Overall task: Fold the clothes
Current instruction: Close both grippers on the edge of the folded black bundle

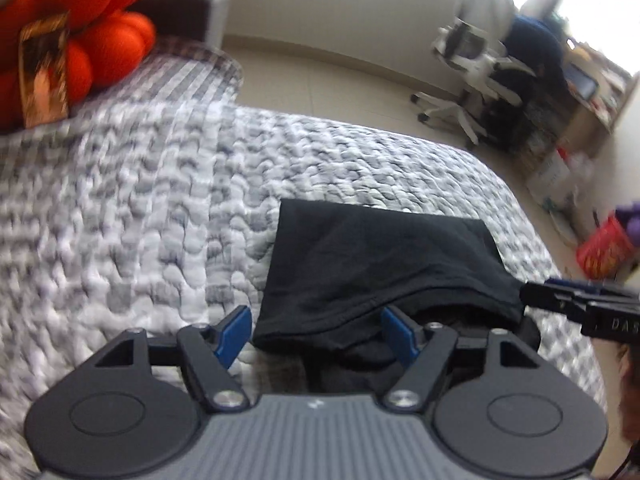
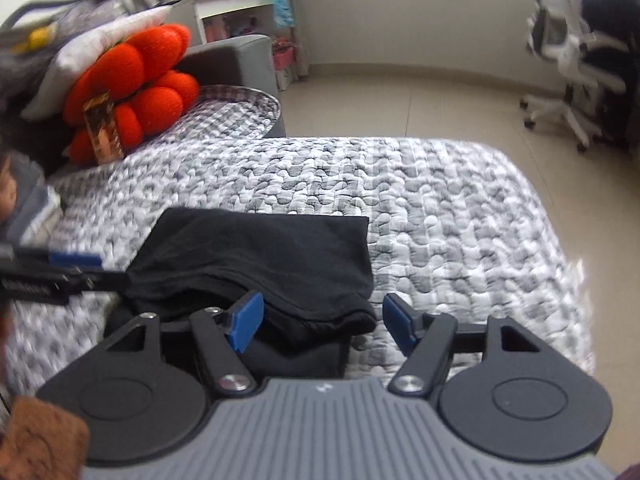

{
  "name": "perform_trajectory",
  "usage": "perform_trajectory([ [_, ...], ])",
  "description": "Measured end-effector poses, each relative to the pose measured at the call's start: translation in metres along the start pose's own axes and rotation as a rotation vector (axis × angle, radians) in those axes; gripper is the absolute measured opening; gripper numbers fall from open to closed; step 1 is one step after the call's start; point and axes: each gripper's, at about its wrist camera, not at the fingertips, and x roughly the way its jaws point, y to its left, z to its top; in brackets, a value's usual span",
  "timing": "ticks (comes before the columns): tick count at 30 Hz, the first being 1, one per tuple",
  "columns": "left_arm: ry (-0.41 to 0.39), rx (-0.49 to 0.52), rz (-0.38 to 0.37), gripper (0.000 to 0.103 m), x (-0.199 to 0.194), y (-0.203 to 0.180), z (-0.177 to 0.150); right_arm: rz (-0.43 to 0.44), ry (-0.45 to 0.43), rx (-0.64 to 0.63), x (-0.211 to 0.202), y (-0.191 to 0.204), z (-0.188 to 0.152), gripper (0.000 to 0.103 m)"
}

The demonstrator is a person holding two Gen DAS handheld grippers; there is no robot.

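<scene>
A folded black garment (image 1: 380, 264) lies flat on the grey-and-white quilted bedspread (image 1: 140, 220). My left gripper (image 1: 316, 332) hovers at the garment's near left corner, jaws wide apart, and the blue pads (image 1: 236, 334) do not press the cloth. In the right wrist view the same garment (image 2: 260, 256) sits ahead, and my right gripper (image 2: 324, 322) stands open over its near right corner, gripping nothing. Each gripper shows in the other's view: the right gripper (image 1: 580, 304) at the garment's right edge, the left gripper (image 2: 60, 272) at its left edge.
An orange plush cushion (image 2: 136, 88) with a card against it rests at the bed's far left. A grey padded seat (image 2: 236, 60) stands behind it. Beyond the bed's edge are tiled floor (image 2: 400, 100), a white office chair (image 1: 468, 60) and a red box (image 1: 604, 252).
</scene>
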Motion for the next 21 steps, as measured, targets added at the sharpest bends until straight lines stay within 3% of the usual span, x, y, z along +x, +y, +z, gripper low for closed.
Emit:
perform_trajectory([
  [3, 0.013, -0.058, -0.005, 0.069, 0.009, 0.008, -0.006, 0.037, -0.015, 0.080, 0.005, -0.005, -0.003, 0.070],
  [7, 0.009, -0.125, -0.073, 0.067, 0.006, 0.023, -0.002, 0.049, 0.013, 0.181, 0.015, -0.023, -0.005, 0.070],
  [13, 0.032, -0.201, -0.134, 0.057, 0.006, 0.039, 0.004, 0.167, -0.012, 0.399, 0.005, -0.050, 0.001, 0.069],
  [21, 0.027, -0.220, -0.168, 0.052, 0.006, 0.041, 0.010, 0.138, -0.022, 0.363, 0.005, -0.041, 0.002, 0.065],
])
